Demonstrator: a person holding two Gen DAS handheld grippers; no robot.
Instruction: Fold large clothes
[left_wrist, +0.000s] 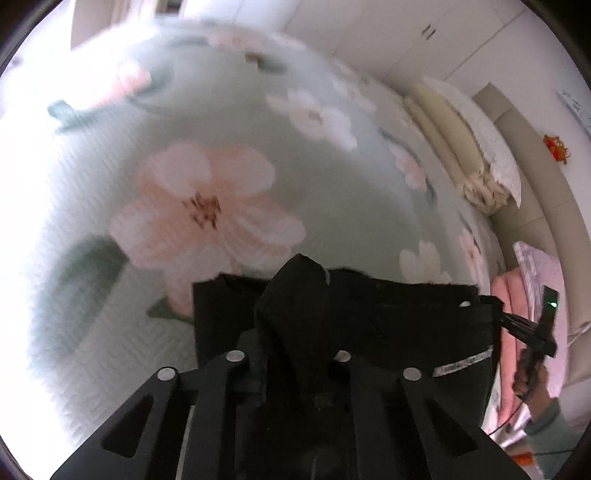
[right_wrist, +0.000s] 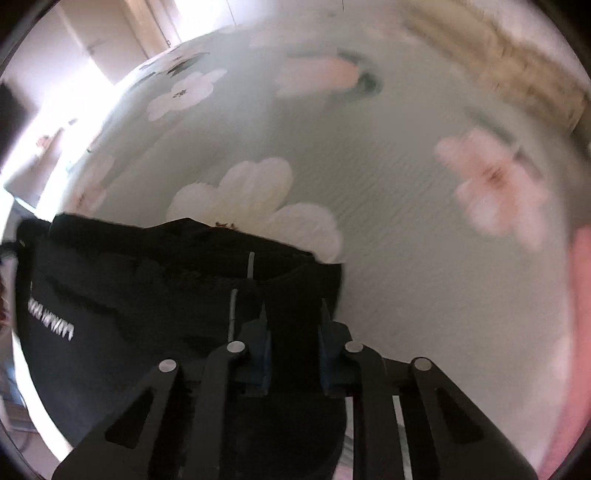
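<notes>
I see my left gripper (left_wrist: 291, 354) fingers clamped on the black fabric garment (left_wrist: 369, 317); my right gripper (right_wrist: 293, 332), at its 3 o'clock edge, clamps it too, over the floral pale-green bed (left_wrist: 221, 129).

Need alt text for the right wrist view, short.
The right tool is shut on a fold of the black garment, which hangs over a pale green bedspread printed with large pink and white flowers. White lettering shows on the garment's left side; the background is motion-blurred.
</notes>
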